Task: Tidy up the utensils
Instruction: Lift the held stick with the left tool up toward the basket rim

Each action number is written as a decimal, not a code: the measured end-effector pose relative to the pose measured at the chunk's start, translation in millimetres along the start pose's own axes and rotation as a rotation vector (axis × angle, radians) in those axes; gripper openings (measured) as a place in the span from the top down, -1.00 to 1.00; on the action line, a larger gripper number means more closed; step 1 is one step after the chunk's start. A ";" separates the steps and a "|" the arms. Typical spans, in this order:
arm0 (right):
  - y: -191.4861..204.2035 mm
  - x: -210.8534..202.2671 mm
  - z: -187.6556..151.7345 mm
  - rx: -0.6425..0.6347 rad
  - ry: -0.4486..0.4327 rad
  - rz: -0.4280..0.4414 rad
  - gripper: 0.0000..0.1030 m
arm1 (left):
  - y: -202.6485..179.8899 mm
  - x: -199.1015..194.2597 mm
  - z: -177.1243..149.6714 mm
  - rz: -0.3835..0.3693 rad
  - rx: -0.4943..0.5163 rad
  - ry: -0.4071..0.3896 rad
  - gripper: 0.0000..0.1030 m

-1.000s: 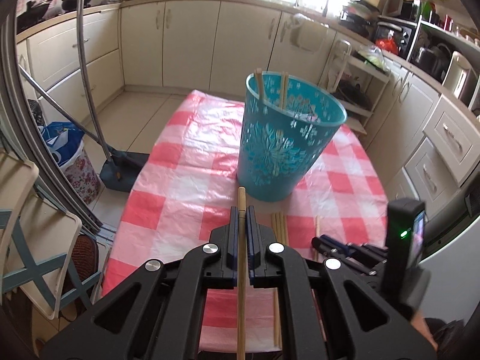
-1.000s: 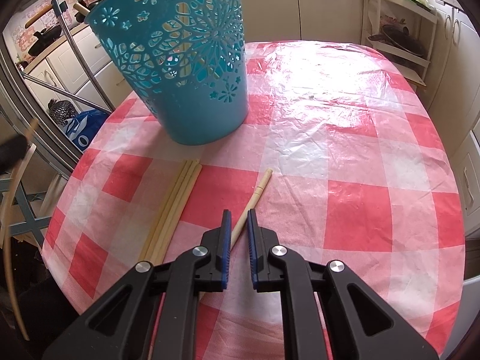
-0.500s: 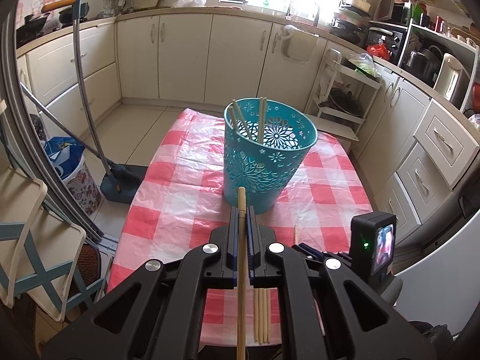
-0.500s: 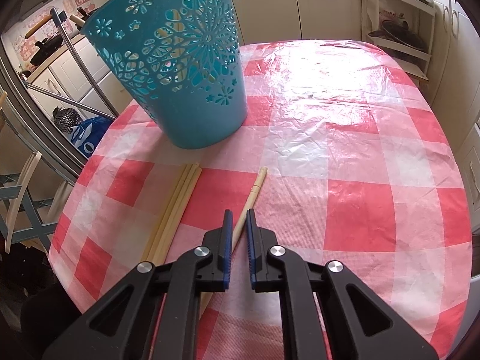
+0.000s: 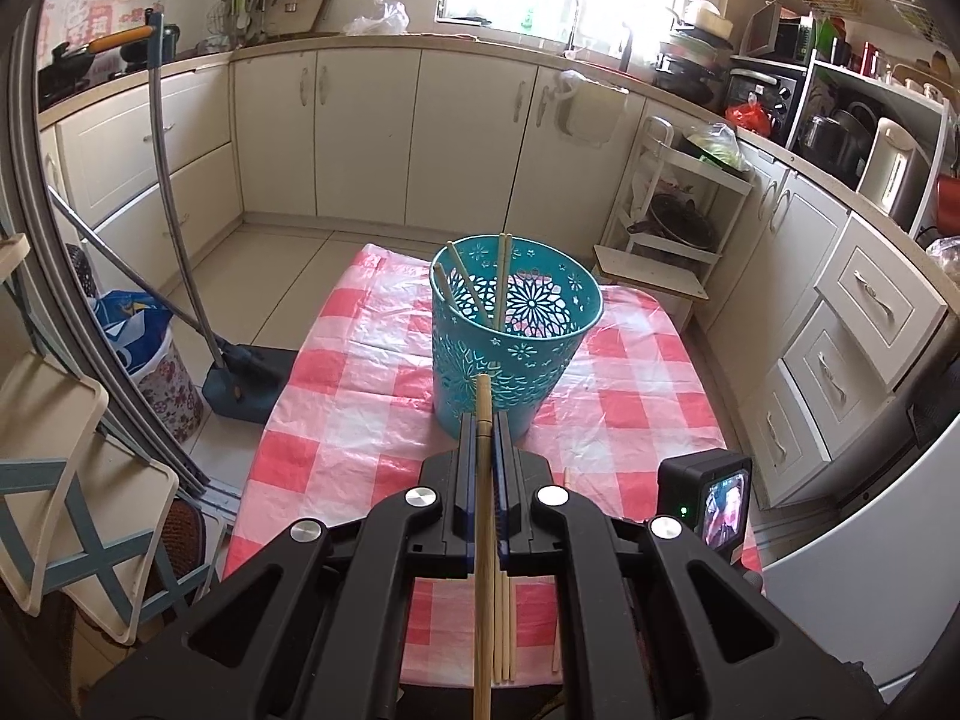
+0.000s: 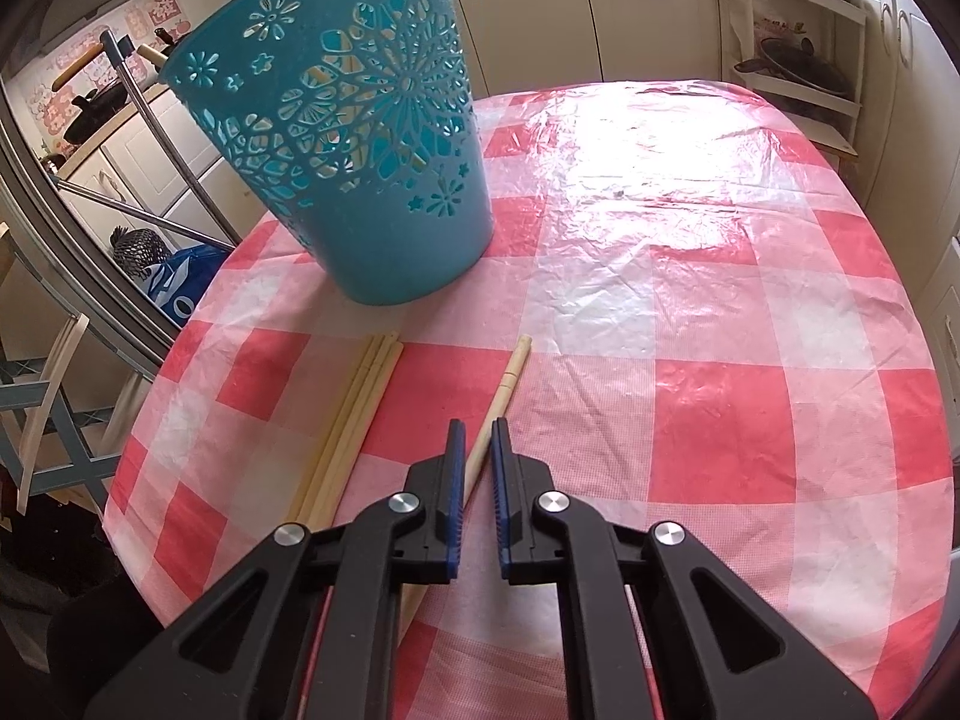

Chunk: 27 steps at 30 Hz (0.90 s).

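left gripper (image 5: 483,420) clamped on one chopstick (image 5: 482,480), stick running lengthwise between the pads, tip poking out ahead of the fingertips. teal basket (image 5: 510,354) stands straight ahead of that tip on the checked tablecloth (image 5: 360,372), chopsticks leaning inside it. right gripper (image 6: 477,429) jaws nearly together on a single chopstick (image 6: 507,384) lying on the cloth, its free end out ahead. bundle of chopsticks (image 6: 354,414) lies left of those fingers, apart from the single one

Teal basket (image 5: 516,354), red-checked tablecloth (image 6: 690,360)
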State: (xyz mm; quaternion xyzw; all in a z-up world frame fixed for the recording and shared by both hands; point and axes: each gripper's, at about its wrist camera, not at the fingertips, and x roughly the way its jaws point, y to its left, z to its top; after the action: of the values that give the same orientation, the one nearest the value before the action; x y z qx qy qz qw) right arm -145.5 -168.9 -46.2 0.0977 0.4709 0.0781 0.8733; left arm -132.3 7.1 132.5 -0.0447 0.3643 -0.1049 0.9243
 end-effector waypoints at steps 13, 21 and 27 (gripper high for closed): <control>3.3 0.4 -0.1 -0.009 -0.006 -0.014 0.82 | 9.6 -2.8 -1.6 0.002 -0.028 0.001 0.91; 4.6 0.3 -1.4 -0.013 -0.012 -0.018 0.82 | 16.8 -4.0 -1.9 -0.001 -0.044 -0.003 0.91; 4.9 0.6 -1.4 -0.014 -0.013 -0.019 0.82 | 17.7 -3.3 -2.3 -0.004 -0.051 -0.003 0.91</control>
State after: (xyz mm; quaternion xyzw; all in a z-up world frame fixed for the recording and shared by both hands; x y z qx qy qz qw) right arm -146.6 -163.9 -46.2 0.0878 0.4654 0.0724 0.8777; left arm -133.3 25.1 130.2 -0.0693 0.3652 -0.0972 0.9232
